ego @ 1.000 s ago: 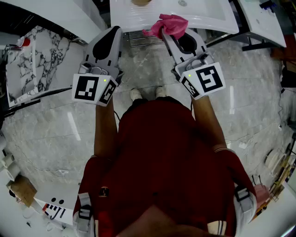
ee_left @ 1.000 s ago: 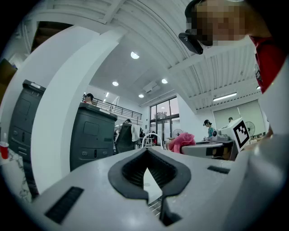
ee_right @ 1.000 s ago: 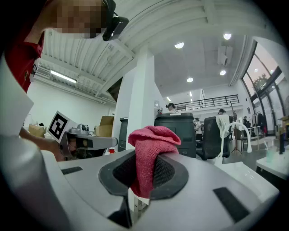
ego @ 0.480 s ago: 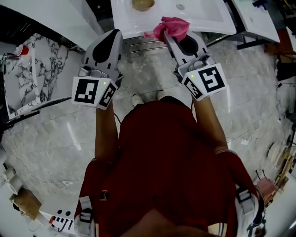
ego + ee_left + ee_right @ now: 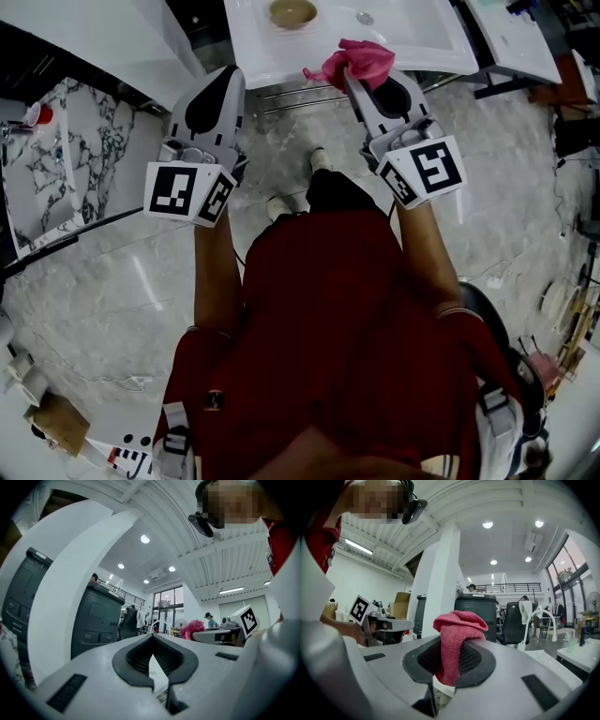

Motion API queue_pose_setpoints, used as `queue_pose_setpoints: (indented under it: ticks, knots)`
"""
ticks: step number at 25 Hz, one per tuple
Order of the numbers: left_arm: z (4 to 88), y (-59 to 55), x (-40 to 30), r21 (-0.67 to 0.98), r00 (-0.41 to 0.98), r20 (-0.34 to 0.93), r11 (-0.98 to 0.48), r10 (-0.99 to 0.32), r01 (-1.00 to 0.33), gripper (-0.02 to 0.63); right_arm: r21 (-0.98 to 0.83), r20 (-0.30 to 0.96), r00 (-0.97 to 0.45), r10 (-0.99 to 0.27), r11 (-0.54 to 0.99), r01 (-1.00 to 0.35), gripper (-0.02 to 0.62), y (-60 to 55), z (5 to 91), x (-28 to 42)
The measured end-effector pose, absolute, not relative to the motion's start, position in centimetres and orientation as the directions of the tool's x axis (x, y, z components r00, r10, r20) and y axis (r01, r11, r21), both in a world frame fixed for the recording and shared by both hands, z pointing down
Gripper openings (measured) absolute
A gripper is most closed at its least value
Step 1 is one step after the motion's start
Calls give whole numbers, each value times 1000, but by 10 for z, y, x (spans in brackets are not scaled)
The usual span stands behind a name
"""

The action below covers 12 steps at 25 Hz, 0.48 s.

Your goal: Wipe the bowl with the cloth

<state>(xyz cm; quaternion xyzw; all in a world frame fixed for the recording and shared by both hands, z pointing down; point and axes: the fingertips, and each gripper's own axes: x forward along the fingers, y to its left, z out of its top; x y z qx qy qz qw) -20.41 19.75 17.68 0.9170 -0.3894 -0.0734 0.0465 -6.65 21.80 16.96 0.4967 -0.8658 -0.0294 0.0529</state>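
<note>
Head view, bowl: the brown bowl [image 5: 292, 12] sits on the white bench [image 5: 422, 37] near the top edge; half a second ago it was cut off there, and now you see its whole rim, lower in the frame.
Head view, cloth: the pink cloth [image 5: 361, 64] bunches at the tip of your right gripper [image 5: 364, 82], over the bench's near edge and to the right of the bowl, apart from it; it lies a little further right than before.
Head view, left gripper: your left gripper [image 5: 231, 75] points at the bench's near left corner, short of the bowl; it has hardly moved.
Head view, feet: one shoe [image 5: 319, 159] has stepped forward toward the bench; the other shoe [image 5: 277, 203] is further back; earlier they were side by side.
Left gripper view, jaws: clenched, the pads meeting at their tips with nothing between them; a sliver of white bench shows through the hollow.
Left gripper view, extras: here you see the cloth from the side, a pink lump on the right gripper, with its marker cube [image 5: 247, 618] behind; dark cabinets [image 5: 101, 620] and tall windows [image 5: 166, 606] show here and not from the head.
Right gripper view, jaws: grasping the cloth; one fold runs down between the dark pads, and the rest mushrooms above them.
Right gripper view, extras: the left gripper's marker cube [image 5: 360, 609] is at the left; a cardboard box [image 5: 399, 603] and a draped chair [image 5: 524, 618] stand behind; only the head view shows the bowl.
</note>
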Motion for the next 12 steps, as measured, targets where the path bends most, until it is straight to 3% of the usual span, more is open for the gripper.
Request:
queue_pose_setpoints:
  ticks: [12]
  knots:
    - [208, 106, -178, 114, 657, 1, -653, -754, -749, 6, 156, 69, -537, -841, 541, -826, 49, 118, 198, -39]
